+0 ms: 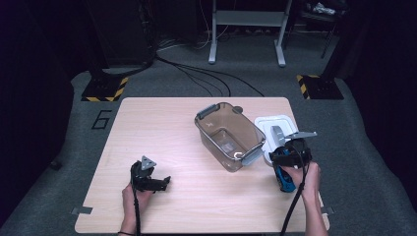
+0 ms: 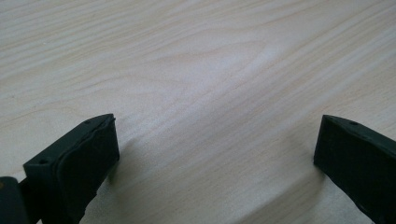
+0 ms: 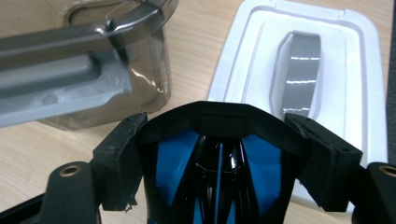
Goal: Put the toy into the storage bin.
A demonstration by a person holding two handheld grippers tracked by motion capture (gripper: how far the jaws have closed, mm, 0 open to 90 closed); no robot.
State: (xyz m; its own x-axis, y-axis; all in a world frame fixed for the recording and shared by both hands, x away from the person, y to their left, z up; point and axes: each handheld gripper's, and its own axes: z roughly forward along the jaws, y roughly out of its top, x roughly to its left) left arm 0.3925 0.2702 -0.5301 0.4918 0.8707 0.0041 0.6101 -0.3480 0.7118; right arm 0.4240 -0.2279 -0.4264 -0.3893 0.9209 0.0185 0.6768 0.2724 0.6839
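At a pale wooden table (image 1: 162, 128), we see a person working with a hand-held gripper in each hand. The right gripper (image 3: 224, 154) has its two black jaws closed on a black and blue object (image 3: 219, 177), one pad pressing each side of it; we cannot tell what the object is. In the high view the right gripper (image 1: 290, 156) holds it (image 1: 285, 179) near the table's right edge, in front of a white lid (image 1: 273, 129) with a grey handle. The lid (image 3: 336, 70) lies flat just beside a clear brownish plastic container (image 1: 227, 135), which stands open and empty near the middle of the table. The left gripper (image 1: 156, 184) rests low over bare wood at the near left, well apart from the container; its jaws stand wide open with nothing between them, as the left gripper view (image 2: 215, 154) shows.
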